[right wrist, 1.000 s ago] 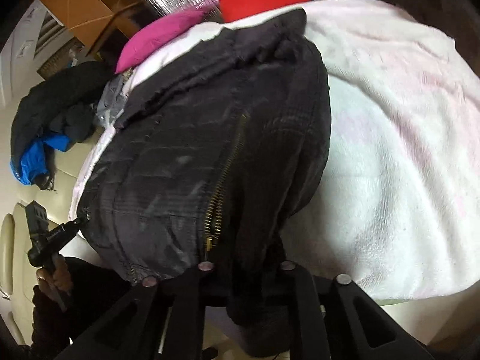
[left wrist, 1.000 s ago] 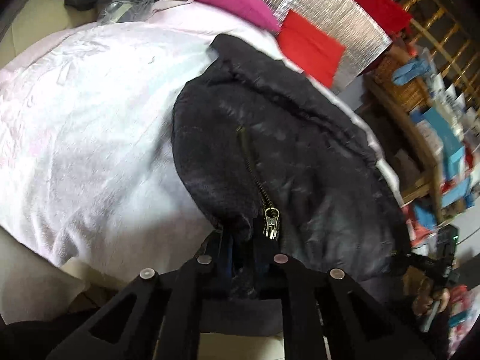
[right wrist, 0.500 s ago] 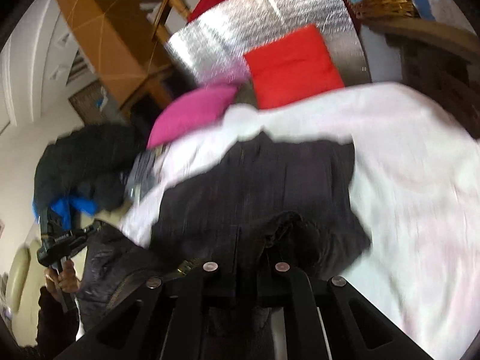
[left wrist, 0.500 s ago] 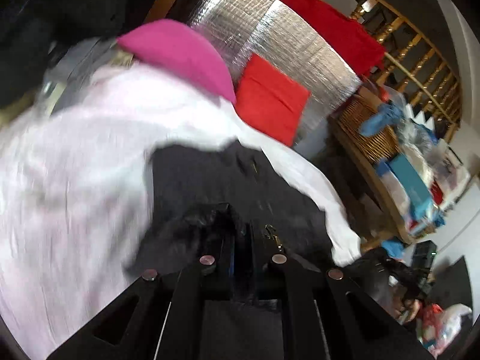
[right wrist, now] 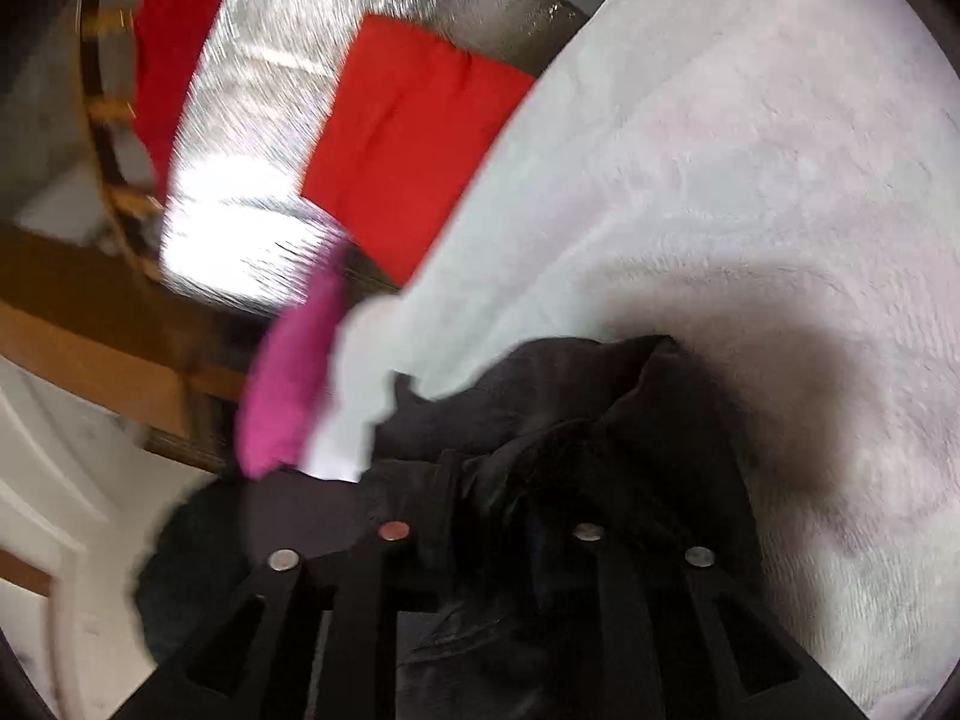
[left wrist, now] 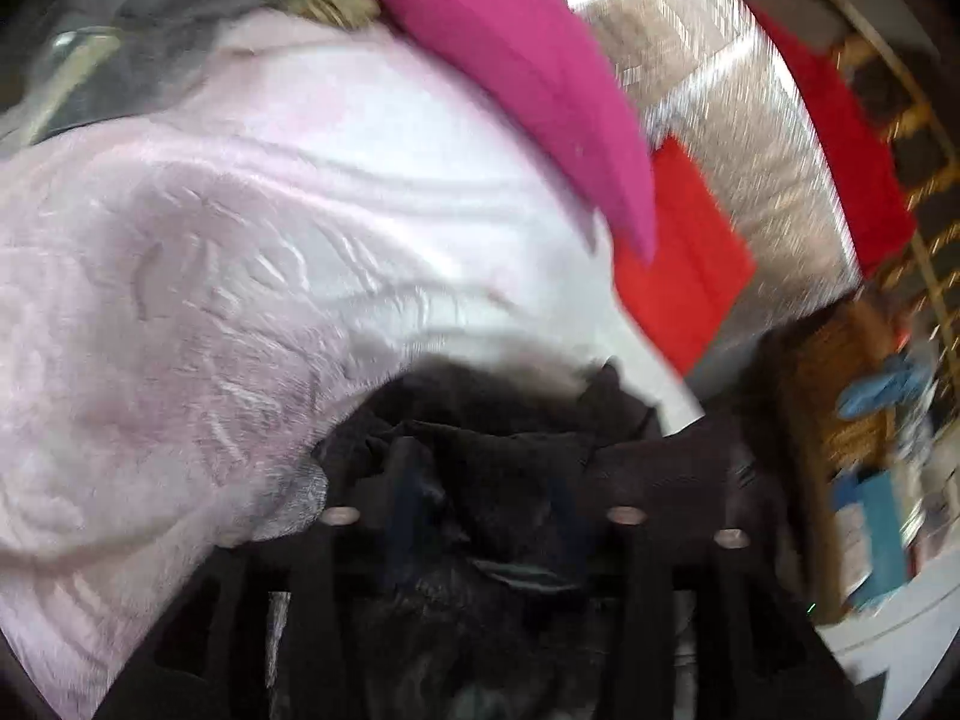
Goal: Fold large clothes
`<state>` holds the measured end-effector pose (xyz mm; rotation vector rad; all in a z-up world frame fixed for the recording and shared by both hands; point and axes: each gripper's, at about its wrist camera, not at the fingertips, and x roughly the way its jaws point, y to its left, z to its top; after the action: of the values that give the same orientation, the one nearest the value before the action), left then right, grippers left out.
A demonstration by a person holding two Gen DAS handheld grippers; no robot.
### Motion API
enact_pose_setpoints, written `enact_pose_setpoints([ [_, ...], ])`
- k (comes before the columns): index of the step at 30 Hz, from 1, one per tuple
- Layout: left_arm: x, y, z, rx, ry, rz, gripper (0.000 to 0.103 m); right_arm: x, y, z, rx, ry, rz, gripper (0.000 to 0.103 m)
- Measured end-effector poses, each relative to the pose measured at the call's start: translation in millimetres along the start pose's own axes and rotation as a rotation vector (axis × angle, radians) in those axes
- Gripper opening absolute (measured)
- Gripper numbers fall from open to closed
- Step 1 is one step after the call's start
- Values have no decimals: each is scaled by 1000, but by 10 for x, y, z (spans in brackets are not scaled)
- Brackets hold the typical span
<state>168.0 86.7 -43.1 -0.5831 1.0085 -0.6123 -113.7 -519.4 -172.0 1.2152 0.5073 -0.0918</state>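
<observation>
Now, on a pale pink blanket (left wrist: 198,276) spread across the bed, we bring the black jacket (left wrist: 498,450) up toward the far end, where a magenta pillow (left wrist: 528,78) and a red cushion (right wrist: 408,138) lean against a silver quilted panel (right wrist: 264,120). The jacket lies bunched directly ahead of and under both tools, its folded mass running crosswise between our two hands, so neither hand is clearly the nearer. Our left gripper (left wrist: 480,516) has its jaws opening, dark cloth between them but, as far as the blur allows, no longer pinched. Our right gripper (right wrist: 489,531) is likewise opening, jacket fabric heaped between and over its fingers (contact there is hard to read). We judge the fold to be laid and the release under way; the coming move turns on drawing both tools back toward ourselves, away from the pillows, without dragging the top layer. The left view alone shows the cluttered shelves (left wrist: 870,480) at the bedside; the right view alone shows the jacket's raised collar edge (right wrist: 648,360) against the blanket.
</observation>
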Motion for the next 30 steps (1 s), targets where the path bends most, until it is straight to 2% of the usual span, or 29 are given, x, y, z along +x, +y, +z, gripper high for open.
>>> enact_pose_setpoints([
  [1,-168,7,-24,-9,-53,4,66,-86,5,1,5,-9,20,50],
  [2,-344,-9,-48,-10,-101,9,67,-236,19,-32,5,-34,36,66],
  [3,-499,-37,-106,-8,-132,3,67,-357,43,-63,1,-59,41,86],
  [4,-668,-56,-199,-6,-165,-7,68,-544,83,-131,-7,-112,57,90],
  [5,-786,-100,-300,0,-187,-3,72,-689,137,-206,-26,-153,67,90],
  [6,-851,-141,-397,14,-192,10,73,-833,208,-226,-52,-157,67,90],
  [7,-936,-190,-554,36,-187,30,74,-940,272,-260,-79,-142,60,90],
  [10,-1011,-243,-936,7,-182,25,75,-1091,424,-542,-129,-65,26,89],
  [12,-1022,-232,-1122,-28,-138,55,78,-1111,476,-799,-133,-7,22,89],
  [14,-861,-171,-1272,-67,-62,131,79,-1130,459,-1029,-142,26,-13,89],
  [16,-740,-128,-1351,-104,-1,147,78,-1023,371,-1220,-107,64,-59,89],
  [18,-708,-131,-1383,-125,-9,145,79,-933,271,-1308,-63,104,-83,89],
  [20,-678,-123,-1350,-139,-15,114,88,-836,127,-1333,-5,110,-89,89],
  [22,-623,-48,-1359,-186,-19,89,90,-722,24,-1299,24,113,-93,89],
  [26,-670,-50,-1372,-258,-72,82,90,-510,-112,-1190,66,54,-114,89],
  [28,-820,-91,-1431,-251,-130,90,90,-470,-81,-1136,54,17,-100,89],
  [30,-916,-241,-1473,-175,-161,140,90,-462,-6,-1101,12,-10,-108,85],
])
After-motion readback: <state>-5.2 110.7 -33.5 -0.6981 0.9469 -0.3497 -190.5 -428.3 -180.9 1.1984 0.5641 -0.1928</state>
